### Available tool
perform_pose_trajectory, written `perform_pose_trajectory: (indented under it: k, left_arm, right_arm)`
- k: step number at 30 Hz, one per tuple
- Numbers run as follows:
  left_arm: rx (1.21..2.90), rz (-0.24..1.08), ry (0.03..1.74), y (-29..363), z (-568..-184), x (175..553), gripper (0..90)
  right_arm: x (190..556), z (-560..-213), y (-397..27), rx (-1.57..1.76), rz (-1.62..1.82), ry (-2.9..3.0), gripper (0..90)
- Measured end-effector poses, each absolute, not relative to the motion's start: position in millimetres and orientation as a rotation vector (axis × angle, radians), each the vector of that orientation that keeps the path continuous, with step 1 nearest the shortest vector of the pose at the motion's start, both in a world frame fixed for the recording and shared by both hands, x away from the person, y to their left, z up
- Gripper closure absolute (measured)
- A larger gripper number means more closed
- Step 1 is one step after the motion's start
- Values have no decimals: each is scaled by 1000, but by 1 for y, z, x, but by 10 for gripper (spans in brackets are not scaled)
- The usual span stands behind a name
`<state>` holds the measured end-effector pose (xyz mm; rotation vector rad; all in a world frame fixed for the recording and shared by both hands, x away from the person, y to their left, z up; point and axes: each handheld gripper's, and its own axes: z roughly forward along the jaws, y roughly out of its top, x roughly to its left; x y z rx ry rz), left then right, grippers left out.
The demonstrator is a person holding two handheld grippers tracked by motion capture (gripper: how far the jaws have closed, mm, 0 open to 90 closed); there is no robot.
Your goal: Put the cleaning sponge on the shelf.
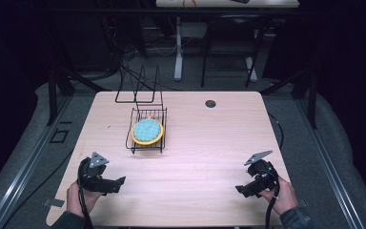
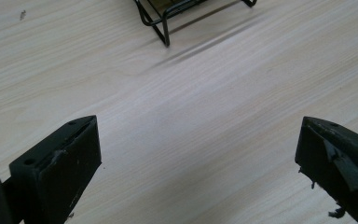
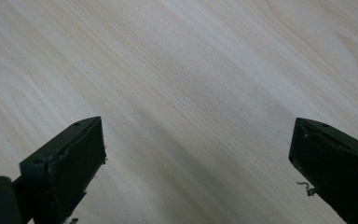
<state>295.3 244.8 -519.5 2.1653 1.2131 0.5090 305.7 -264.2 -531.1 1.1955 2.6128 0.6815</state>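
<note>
Table bears one wire rack holding one plate — left claw, right claw spread wide, empty.

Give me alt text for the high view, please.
A person's hands hold the left tool and right tool, both open, low over a light wooden table. Beyond them a black wire rack holds a blue and yellow round item.

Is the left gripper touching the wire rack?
Apart. The high view shows bare table between the left gripper and the wire rack; the left gripper view shows open jaws well short of it.
</note>
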Motion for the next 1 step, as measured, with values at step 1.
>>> perform_pose_trajectory:
  k: [1]
  left_arm:
    - [2174,493,1214,245,-519,295,4]
  right_arm:
    - [306,-531,-264,1194,681,2613,30]
